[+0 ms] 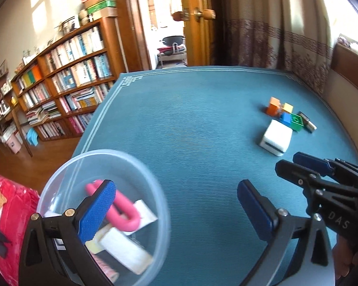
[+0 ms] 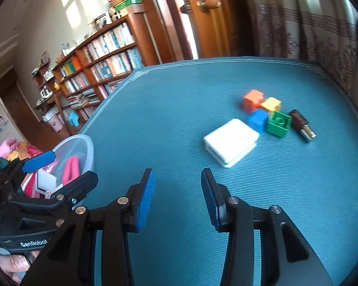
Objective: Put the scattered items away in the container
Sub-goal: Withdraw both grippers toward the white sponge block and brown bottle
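Observation:
A clear plastic bowl (image 1: 102, 153) (image 2: 89, 143) stands at the near left corner of the teal table and holds a pink clip (image 1: 125, 214) and white items. My left gripper (image 1: 176, 211) (image 2: 62, 171) is open and empty, its left finger over the bowl. Scattered at the far right lie a white box (image 1: 275, 138) (image 2: 231, 140), orange (image 2: 251, 100), yellow (image 2: 272, 103), blue (image 2: 257, 116) and green (image 2: 279, 124) blocks, and a dark USB-like stick (image 2: 302, 125). My right gripper (image 2: 177, 200) (image 1: 298, 165) is open, empty, short of the white box.
The teal cloth (image 1: 191, 131) covers the table; its left edge drops to a wooden floor. A bookshelf (image 1: 66, 76) stands at the left and a curtain (image 1: 274, 35) hangs behind. Red fabric (image 1: 14, 205) lies beside the bowl.

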`<move>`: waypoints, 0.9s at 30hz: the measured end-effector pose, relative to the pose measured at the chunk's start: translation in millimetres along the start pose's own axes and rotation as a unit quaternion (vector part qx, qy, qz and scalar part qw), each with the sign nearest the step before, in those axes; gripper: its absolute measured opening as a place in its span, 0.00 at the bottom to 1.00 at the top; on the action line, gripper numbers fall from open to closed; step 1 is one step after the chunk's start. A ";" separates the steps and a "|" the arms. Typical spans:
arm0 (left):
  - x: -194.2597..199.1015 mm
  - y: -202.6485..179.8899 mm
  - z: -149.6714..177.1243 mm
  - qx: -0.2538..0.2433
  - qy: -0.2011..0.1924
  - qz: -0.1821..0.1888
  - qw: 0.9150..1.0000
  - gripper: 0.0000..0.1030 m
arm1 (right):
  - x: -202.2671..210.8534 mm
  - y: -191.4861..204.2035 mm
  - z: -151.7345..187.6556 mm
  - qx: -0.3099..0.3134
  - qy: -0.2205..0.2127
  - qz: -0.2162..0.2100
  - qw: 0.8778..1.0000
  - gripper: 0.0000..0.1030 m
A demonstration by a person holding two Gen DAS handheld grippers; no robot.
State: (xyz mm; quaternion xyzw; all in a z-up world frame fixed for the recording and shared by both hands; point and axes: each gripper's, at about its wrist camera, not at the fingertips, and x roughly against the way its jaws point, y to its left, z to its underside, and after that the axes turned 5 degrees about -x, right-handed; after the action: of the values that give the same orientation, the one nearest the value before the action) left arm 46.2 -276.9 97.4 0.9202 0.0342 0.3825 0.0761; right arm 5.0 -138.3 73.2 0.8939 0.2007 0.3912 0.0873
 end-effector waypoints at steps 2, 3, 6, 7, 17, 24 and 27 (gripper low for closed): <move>-0.9 -8.9 -2.0 -0.010 0.001 0.005 1.000 0.99 | 3.5 -7.8 -0.6 -0.005 -0.004 0.007 1.000 0.43; -0.9 -12.2 -2.1 -0.013 0.001 0.007 1.000 0.99 | 5.4 -11.6 -0.1 -0.009 -0.006 0.009 1.000 0.43; -2.3 -24.9 -4.4 -0.025 0.002 0.013 1.000 0.99 | 8.8 -20.4 -0.4 -0.016 -0.010 0.017 1.000 0.43; -3.3 -28.4 -5.4 -0.027 0.003 0.015 1.000 0.99 | 9.7 -24.1 -0.6 -0.018 -0.011 0.020 1.000 0.43; -15.2 -55.6 -10.4 -0.042 0.011 0.028 0.999 0.99 | 16.3 -53.0 1.3 -0.035 -0.017 0.049 0.998 0.43; -25.2 -71.9 -17.5 -0.053 0.014 0.035 0.998 0.99 | 18.9 -74.0 1.5 -0.047 -0.014 0.068 0.996 0.43; -32.3 -81.7 -21.4 -0.059 0.016 0.041 0.997 0.99 | 18.1 -83.0 1.0 -0.048 -0.011 0.076 0.996 0.43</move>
State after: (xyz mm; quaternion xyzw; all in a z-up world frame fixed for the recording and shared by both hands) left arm 7.9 -197.8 76.1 0.9087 -0.0250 0.4010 0.1137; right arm -7.3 -55.6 58.6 0.9055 0.1120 0.3963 0.1021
